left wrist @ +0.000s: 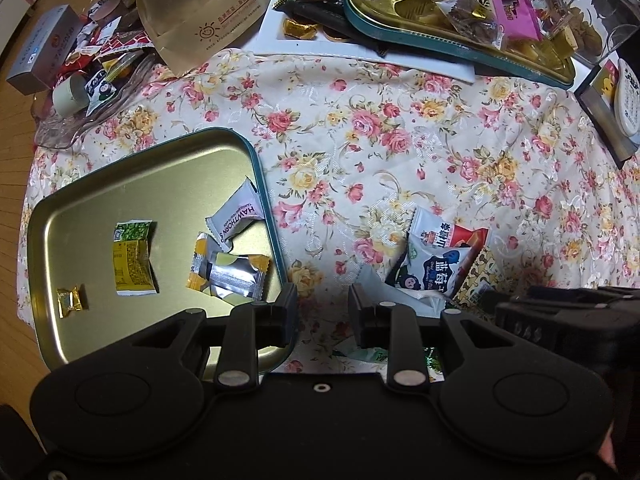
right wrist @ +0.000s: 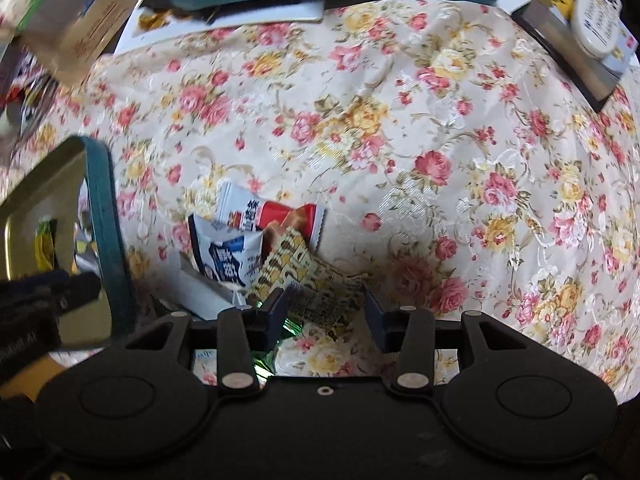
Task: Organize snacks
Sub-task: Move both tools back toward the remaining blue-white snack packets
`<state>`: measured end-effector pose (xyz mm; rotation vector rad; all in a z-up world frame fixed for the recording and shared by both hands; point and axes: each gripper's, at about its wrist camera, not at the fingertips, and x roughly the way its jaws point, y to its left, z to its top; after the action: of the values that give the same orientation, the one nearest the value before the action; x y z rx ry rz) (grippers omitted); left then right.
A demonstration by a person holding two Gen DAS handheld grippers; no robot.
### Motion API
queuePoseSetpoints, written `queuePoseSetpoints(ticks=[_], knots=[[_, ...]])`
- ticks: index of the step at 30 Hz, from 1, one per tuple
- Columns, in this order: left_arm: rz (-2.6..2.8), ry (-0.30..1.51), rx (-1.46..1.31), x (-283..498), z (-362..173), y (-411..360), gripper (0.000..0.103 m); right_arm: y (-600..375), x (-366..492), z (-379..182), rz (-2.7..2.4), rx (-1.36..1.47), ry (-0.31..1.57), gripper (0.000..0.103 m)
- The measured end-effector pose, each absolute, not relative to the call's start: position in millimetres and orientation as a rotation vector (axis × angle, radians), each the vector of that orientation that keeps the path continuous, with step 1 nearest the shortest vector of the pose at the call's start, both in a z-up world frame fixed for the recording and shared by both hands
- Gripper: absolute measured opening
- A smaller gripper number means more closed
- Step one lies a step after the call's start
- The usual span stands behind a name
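Your left gripper point(left wrist: 322, 306) and right gripper point(right wrist: 326, 304) both gape, holding nothing. The snack pile point(right wrist: 260, 248) lies on the floral cloth point(right wrist: 440, 140) right of the gold tin point(left wrist: 120, 200) — its near packets hide beneath your right fingers, labels blurred.

Left gripper point(left wrist: 322, 300): jaws parted, nothing between the fingers, held low and pointing forward. Right gripper point(right wrist: 327, 302): jaws parted wider, likewise gripping nothing, close alongside the left one.
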<state>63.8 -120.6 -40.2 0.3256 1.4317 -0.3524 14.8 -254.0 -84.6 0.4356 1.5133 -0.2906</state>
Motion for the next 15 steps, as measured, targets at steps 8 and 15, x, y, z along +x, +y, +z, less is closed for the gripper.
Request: queuePoseSetpoints(ticks=[8, 15], knots=[[-0.362, 1.434, 0.311, 65.2, -37.4, -120.2, 0.038, -223.0, 16.4, -97.9, -0.247, 0.169, 1.502, 0.046], [-0.349, 1.441, 0.304, 66.4, -38.8, -115.9, 0.038, -229.0, 28.7, -103.5, -0.286, 0.197, 1.470, 0.045]])
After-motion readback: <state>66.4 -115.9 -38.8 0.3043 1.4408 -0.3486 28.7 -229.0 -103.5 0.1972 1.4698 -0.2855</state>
